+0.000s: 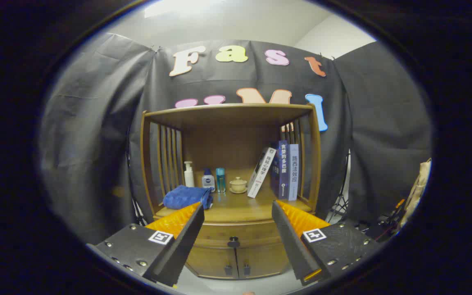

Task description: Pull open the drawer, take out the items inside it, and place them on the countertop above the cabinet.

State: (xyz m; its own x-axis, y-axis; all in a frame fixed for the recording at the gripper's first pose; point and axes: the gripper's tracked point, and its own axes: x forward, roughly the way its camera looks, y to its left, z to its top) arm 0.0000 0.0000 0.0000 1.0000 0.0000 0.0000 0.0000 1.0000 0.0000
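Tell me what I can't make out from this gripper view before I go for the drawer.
- Inside of the drawer: it is shut, so its front hides whatever it holds.
- Drawer knob: small and dark, shape unclear.
- Lower doors: outer parts hidden behind the open gripper fingers.
- Blue cloth: near edge covered by one fingertip.
- Small bottles: too small to identify.

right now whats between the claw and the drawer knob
Nothing: in the gripper view the open claw frames the closed drawer's knob across bare air.

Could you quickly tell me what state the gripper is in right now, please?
Gripper: open, holding nothing, fingers spread either side of the closed drawer's knob on the cabinet ahead.
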